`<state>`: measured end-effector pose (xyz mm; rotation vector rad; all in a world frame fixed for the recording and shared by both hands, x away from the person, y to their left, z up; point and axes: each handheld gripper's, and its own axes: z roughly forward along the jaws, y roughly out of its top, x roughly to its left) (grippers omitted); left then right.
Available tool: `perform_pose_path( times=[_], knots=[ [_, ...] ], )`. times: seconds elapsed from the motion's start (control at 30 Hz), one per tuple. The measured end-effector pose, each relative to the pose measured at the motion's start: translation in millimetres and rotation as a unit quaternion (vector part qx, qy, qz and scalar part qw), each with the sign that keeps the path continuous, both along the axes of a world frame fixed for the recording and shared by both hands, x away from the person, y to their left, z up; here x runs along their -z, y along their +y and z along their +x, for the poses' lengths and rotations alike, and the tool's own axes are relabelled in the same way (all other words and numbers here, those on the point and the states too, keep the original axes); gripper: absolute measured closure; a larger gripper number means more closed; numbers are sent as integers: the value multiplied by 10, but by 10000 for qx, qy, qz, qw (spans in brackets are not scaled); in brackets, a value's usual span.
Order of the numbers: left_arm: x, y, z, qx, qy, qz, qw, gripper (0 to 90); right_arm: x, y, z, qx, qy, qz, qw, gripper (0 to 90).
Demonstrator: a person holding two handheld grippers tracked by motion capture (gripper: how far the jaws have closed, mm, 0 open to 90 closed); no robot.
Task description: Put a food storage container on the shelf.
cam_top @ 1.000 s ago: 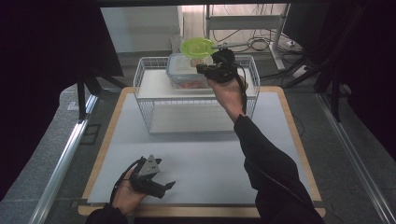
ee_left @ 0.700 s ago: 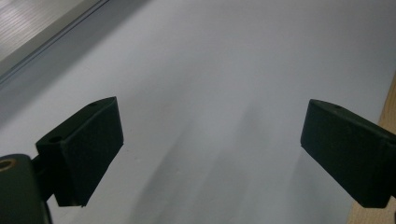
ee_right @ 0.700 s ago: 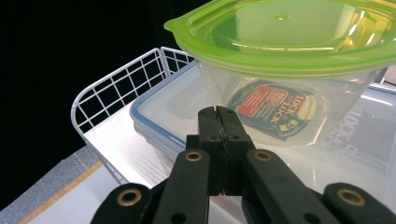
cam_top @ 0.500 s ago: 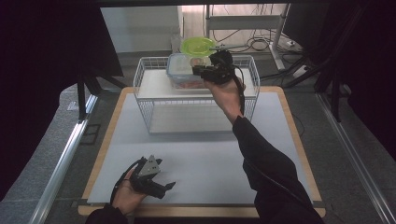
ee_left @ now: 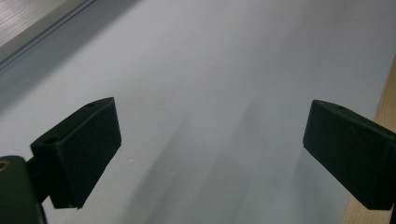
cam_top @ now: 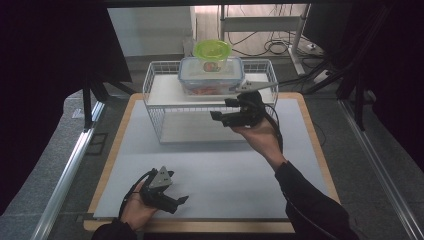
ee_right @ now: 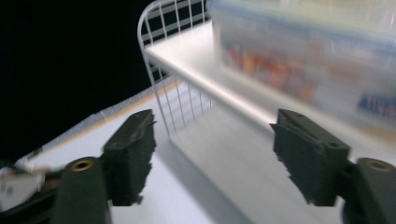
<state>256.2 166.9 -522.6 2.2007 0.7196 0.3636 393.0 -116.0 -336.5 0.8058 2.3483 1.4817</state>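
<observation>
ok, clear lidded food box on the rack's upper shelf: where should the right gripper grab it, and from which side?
Grip the clear food box across its short width near the right end, coming from the person's side with the open right gripper. The green bowl appears to sit on the lid, so avoid a top grab.

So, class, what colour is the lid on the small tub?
Bright green lid, clearest in the high view.

The black two-jaw right claw [cam_top: 223,118] is held raised, jaws spread wide and empty; the black left claw [cam_top: 176,201] rests low, jaws apart too.
</observation>
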Motion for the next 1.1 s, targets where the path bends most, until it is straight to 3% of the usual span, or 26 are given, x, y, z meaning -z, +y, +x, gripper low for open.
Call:
perform_pose_path(
  times=[0.37,0.63,0.7,0.83,0.97,1.1],
  knots=[
    [10,-15,-1,39,33,32,10000,40,509,-422,-364,133,27,-217,9997,96],
    [20,-22,-2,42,57,39,10000,40,923,-781,-549,392,-50,-500,9980,60],
    [21,-21,-1,50,58,40,10000,40,1066,-885,-606,467,-25,-507,9976,56],
    [23,-23,-3,57,50,48,10000,40,1349,-1047,-703,628,-79,-756,9951,54],
    [25,-22,-4,55,29,46,10000,39,1591,-1150,-735,704,297,-1047,9916,53],
    [21,-18,0,17,-5,39,10000,39,1636,-1183,-710,761,450,-1086,9901,52]
  ],
)
